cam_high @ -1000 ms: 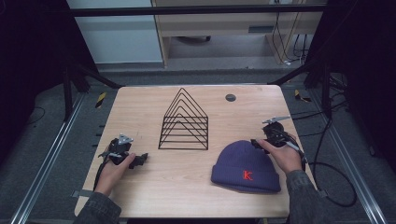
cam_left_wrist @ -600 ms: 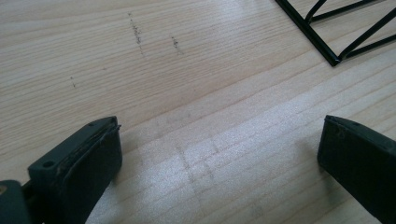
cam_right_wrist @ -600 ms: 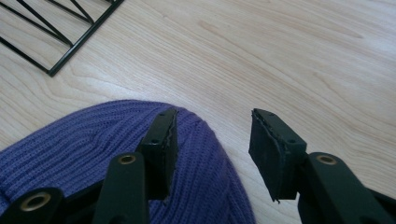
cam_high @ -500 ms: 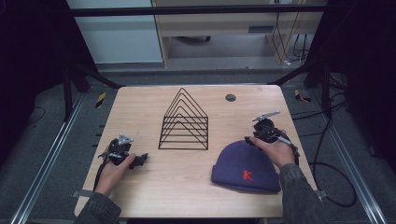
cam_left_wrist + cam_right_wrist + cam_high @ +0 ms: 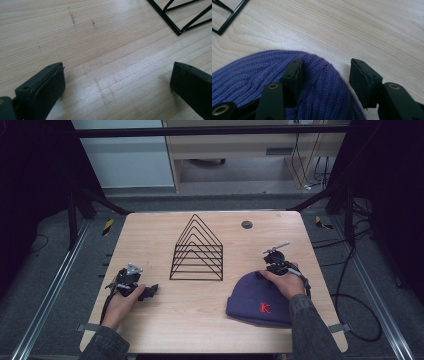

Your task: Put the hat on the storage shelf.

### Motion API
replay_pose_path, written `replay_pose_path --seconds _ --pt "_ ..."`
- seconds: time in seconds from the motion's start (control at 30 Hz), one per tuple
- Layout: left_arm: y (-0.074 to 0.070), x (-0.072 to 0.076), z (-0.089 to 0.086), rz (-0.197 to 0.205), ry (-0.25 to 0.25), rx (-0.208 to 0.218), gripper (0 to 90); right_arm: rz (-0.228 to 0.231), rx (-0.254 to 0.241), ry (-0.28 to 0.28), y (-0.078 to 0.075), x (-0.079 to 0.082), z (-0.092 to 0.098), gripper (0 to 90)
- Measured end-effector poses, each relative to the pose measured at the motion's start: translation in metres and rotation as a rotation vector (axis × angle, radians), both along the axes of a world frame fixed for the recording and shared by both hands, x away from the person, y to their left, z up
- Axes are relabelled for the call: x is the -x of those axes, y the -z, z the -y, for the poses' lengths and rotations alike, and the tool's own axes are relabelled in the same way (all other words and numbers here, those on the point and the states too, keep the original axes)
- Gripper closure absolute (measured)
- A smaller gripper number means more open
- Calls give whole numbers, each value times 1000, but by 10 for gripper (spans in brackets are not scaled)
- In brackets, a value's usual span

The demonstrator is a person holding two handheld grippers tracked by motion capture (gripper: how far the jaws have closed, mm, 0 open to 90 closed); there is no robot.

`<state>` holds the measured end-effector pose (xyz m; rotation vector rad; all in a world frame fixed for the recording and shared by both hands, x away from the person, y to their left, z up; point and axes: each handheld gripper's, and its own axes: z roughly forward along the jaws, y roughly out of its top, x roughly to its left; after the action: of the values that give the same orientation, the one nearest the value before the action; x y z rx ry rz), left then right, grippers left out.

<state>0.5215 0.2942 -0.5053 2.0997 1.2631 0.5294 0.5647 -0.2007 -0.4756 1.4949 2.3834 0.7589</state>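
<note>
While left gripper (image 5: 150,291) rests on the light wooden counter (image 5: 165,320) with jaws wide apart and empty, black wire triangular rack (image 5: 197,250) stands mid-counter; right gripper (image 5: 324,75), jaws parted, straddles the crown of the purple knit beanie (image 5: 257,297) front-right.

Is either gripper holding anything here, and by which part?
Nothing held. The right gripper is open astride the beanie's top edge; the left gripper is open over bare table.

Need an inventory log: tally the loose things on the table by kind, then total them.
Knit beanie, purple: 1
Wire rack, black: 1
Small dark round disc: 1
Total: 3
</note>
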Motion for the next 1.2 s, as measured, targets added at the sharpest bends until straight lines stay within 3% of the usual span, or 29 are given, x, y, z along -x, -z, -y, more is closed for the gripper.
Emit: replay_pose_path --seconds 0.17,0.23,0.37,0.57,0.77,0.87,0.93,1.2 --pt "0 0 0 -1 -3 3 0 -17 -19 -15 2 1 -1 585" --pt "0 0 0 -1 -3 3 0 -11 -18 -35 0 3 -1 703" --pt "0 0 1 -1 -2 4 0 -6 -44 -49 -3 6 0 768" --pt "0 0 1 1 -4 5 0 34 -92 -71 -13 18 1 783" --pt "0 -1 1 -2 -3 4 0 141 -158 -131 -44 44 6 785" --pt "-1 -1 1 -12 2 0 0 167 -186 -140 -54 52 9 786" --pt "-3 -1 1 -14 -1 41 29 206 -225 -155 -65 64 13 788" --pt "-9 2 3 4 12 70 40 283 -283 -210 -93 82 11 791"
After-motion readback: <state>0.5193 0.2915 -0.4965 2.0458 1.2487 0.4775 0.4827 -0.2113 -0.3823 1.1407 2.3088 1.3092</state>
